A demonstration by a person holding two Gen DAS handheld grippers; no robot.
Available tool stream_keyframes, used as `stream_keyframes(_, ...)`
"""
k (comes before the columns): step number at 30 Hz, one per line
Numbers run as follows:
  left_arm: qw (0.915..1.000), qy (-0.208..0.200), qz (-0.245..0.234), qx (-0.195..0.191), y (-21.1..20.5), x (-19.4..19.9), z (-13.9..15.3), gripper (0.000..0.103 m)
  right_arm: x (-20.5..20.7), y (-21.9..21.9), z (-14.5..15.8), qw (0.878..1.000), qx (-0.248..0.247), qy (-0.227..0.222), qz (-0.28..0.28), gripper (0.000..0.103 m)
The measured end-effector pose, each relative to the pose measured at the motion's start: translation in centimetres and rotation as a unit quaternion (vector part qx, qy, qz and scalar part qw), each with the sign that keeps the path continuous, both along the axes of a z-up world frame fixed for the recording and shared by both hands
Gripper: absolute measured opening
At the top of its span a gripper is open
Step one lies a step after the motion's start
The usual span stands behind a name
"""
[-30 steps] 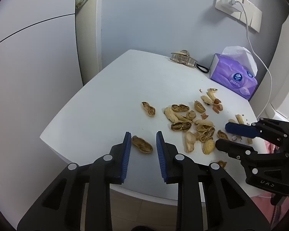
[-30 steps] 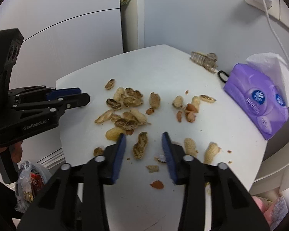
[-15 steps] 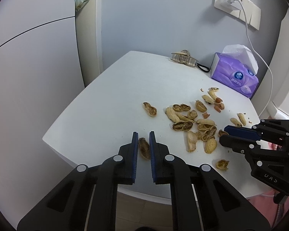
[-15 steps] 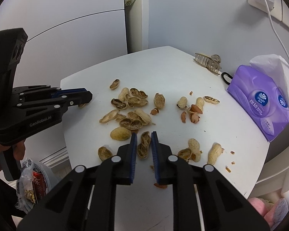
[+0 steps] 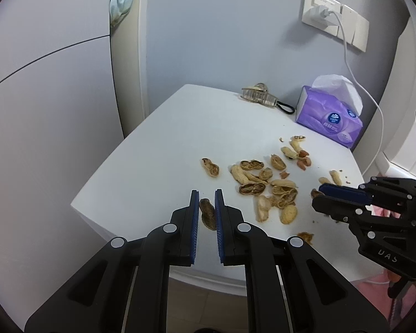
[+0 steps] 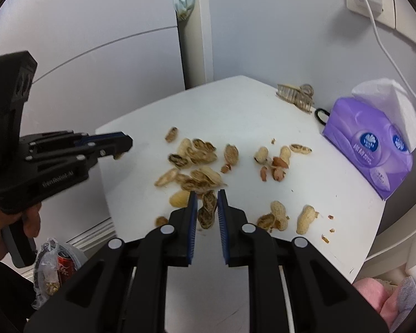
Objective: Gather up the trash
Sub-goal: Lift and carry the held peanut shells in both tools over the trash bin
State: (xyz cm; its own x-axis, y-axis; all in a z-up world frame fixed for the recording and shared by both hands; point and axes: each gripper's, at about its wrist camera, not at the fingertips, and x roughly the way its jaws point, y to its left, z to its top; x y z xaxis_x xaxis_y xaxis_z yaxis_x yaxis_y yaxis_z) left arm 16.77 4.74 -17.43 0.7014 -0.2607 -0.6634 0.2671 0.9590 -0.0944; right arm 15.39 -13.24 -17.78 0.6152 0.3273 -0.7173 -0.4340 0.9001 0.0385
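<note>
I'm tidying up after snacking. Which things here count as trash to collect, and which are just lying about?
Trash job:
- peanut shells strewn on the white table
- shell in left gripper
- shell in right gripper

Lying about:
- purple tissue pack
- hair claw clip
- black hair tie

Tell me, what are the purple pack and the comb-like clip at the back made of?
Purple pack: apparently soft glossy plastic film, since it shows shiny wrinkles, with white paper tissue sticking out. Clip: probably translucent hard plastic, pale amber with stiff teeth.
</note>
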Motion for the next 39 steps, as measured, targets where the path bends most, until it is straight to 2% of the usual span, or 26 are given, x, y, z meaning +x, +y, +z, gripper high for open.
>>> stream_keyframes(8, 0.9998, -0.015, 0.009, -0.004, 0.9, -2.8, 2.2, 0.010, -1.9, 2.2, 2.3, 0.999, 0.013, -0.019, 0.028, 0.016)
stream_keyframes(20, 0.9975, -0.025, 0.066, -0.006, 6.8, -9.8, 4.5, 0.010, -6.7, 8.9, 4.0, 0.994, 0.048, -0.015, 0.095, 0.016)
stream_keyframes(25, 0.9941, -0.006, 0.107, -0.013, 9.8, -14.2, 2.9, 0.010, -9.8, 12.4, 2.4, 0.990, 0.067, 0.020, 0.122, 0.016)
stream_keyframes(31, 0.9880, 0.014, 0.154, -0.006, 13.9, -19.3, 1.1, 0.010, -14.0, 16.9, 0.0, 0.982, 0.062, 0.052, 0.169, 0.016)
stream_keyframes(39, 0.9779, 0.033, 0.206, -0.002, 18.6, -24.7, -0.8, 0.010, -18.1, 21.7, -1.5, 0.972, 0.050, 0.076, 0.215, 0.016)
